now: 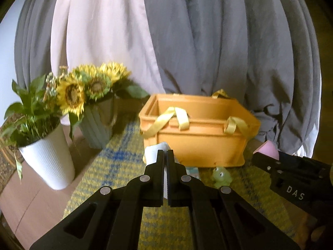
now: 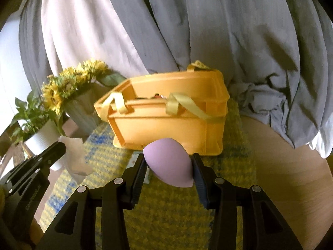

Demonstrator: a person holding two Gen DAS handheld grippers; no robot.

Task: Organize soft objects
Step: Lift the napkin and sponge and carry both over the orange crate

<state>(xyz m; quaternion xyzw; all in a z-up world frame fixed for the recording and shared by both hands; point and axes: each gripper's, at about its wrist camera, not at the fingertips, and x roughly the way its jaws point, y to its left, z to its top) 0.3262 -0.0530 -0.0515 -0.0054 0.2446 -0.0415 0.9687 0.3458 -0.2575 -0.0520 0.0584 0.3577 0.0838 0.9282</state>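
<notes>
Grippers carry one soft item each before the orange plastic crate (image 2: 166, 116) with yellow ribbon handles: the right gripper (image 2: 169, 162) squeezes a lilac egg-shaped sponge (image 2: 168, 162), the left gripper (image 1: 165, 156), nearly closed, pinches a crumpled white cloth (image 1: 154, 153). Both should clear the near rim before releasing. A small green frog toy (image 1: 221, 176) waits on the yellow-and-blue woven mat (image 1: 116, 158).

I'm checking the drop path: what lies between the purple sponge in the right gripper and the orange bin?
Nothing. In the right wrist view the purple sponge, clamped in the right gripper, sits just before the orange bin wall, over the yellow-blue mat.
</notes>
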